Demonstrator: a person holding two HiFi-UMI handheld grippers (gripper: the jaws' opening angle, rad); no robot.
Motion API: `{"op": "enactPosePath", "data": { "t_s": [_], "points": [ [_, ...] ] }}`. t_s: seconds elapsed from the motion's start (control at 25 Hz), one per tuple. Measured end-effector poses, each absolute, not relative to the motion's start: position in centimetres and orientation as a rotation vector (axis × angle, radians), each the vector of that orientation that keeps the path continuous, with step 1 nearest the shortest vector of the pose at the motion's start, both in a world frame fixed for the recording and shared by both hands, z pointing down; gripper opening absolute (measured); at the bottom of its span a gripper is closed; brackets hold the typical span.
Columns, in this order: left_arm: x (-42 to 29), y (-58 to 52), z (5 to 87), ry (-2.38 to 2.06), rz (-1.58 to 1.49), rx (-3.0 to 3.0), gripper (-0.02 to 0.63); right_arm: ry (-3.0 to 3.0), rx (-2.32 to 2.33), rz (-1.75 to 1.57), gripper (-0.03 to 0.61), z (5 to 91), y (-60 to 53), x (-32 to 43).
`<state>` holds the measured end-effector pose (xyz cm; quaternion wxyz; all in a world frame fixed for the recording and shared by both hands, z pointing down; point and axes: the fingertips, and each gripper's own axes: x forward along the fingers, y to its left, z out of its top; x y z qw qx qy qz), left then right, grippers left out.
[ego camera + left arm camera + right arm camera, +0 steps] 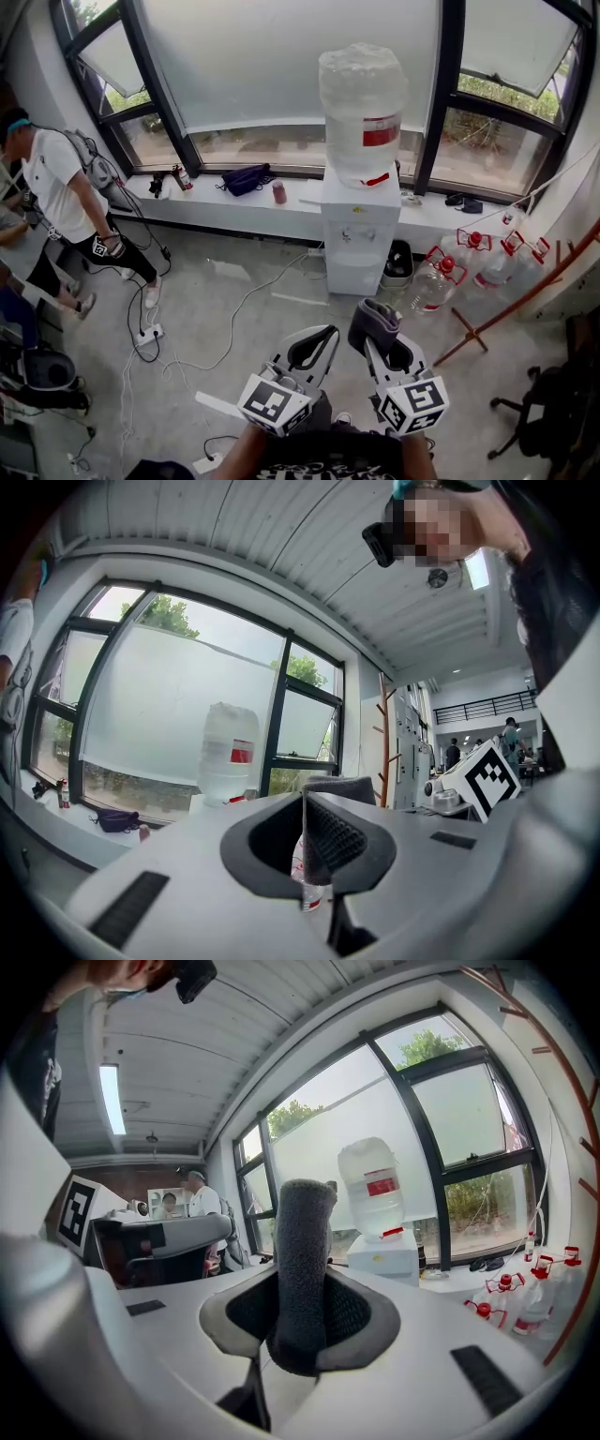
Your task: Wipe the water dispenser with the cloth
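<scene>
The white water dispenser [359, 230] stands against the window ledge, straight ahead of me, with a big clear bottle [363, 98] on top. My right gripper [373, 339] is held low in front of it, shut on a folded grey cloth [375, 319] that sticks up between the jaws. In the right gripper view the cloth [305, 1232] fills the jaws of the gripper [300, 1288], with the dispenser [384, 1255] beyond. My left gripper [323, 333] is beside it, jaws together and holding nothing. In the left gripper view that gripper [305, 803] is shut, and the bottle [225, 752] shows behind.
Several spare water bottles [441, 277] with red caps stand right of the dispenser, beside a black bin [398, 262] and a slanted wooden pole [525, 291]. A person [66, 197] stands at the far left. Cables and a power strip [150, 330] lie on the floor.
</scene>
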<state>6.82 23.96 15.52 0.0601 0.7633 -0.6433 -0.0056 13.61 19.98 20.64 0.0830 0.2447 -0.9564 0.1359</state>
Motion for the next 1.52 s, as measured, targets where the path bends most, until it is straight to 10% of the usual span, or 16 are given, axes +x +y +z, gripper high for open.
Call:
{"op": "enactPosePath", "data": {
  "t_s": [1.52],
  "points": [
    [-21.1, -0.5, 25.7, -1.446, 0.017, 2.577, 0.026, -2.579, 0.989, 0.318, 0.115, 34.0, -6.4, -13.6]
  ]
}}
